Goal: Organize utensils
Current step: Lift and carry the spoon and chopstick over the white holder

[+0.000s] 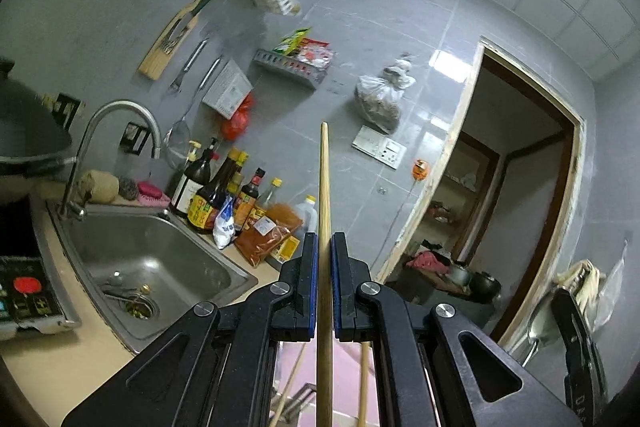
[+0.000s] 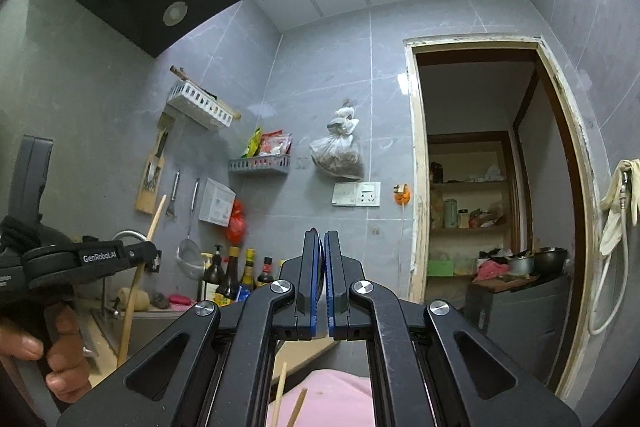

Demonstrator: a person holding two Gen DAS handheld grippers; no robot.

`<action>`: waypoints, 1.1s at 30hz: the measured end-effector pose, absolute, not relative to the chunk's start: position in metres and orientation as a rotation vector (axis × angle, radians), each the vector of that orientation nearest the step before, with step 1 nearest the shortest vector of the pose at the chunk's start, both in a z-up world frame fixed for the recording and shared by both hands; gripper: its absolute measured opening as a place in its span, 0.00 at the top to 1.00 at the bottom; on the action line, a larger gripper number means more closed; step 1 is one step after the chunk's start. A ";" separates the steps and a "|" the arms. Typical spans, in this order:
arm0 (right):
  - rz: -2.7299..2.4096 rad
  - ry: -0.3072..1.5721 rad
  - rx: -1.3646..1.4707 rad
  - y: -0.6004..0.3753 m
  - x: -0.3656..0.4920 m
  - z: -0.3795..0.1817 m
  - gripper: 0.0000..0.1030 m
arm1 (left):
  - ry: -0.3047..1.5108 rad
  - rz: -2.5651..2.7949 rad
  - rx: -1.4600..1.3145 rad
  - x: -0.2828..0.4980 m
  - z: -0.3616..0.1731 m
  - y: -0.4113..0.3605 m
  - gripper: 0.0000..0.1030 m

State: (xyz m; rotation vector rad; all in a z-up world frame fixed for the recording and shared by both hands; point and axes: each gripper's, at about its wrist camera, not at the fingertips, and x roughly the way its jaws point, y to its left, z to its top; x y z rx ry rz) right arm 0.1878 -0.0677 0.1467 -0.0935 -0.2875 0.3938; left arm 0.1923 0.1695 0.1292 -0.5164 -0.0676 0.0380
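Our left tongs (image 1: 324, 247) clamped on a wooden chopstick (image 1: 324, 195), long axis running forward past the tips, pointing upward, our right tongs (image 2: 322, 243) pressed together, gripping nothing.

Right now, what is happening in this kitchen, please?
A person holds a gripper in each hand. The left gripper is shut on one wooden chopstick, lifted and pointing up beside the sink. The right gripper is shut and holds nothing. More chopsticks lie below, over something pink.
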 end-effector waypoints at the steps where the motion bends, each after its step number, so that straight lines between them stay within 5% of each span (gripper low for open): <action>1: 0.391 -0.286 -0.101 -0.065 0.190 0.143 0.99 | -0.073 0.044 -0.523 0.194 0.127 0.170 0.96; 19: 0.376 -0.249 -0.226 -0.044 0.212 0.095 0.99 | -0.158 0.243 -0.440 0.217 0.093 0.162 0.96; 33: 0.423 -0.154 -0.257 -0.040 0.212 0.080 0.99 | -0.025 0.235 -0.259 0.215 0.072 0.132 0.96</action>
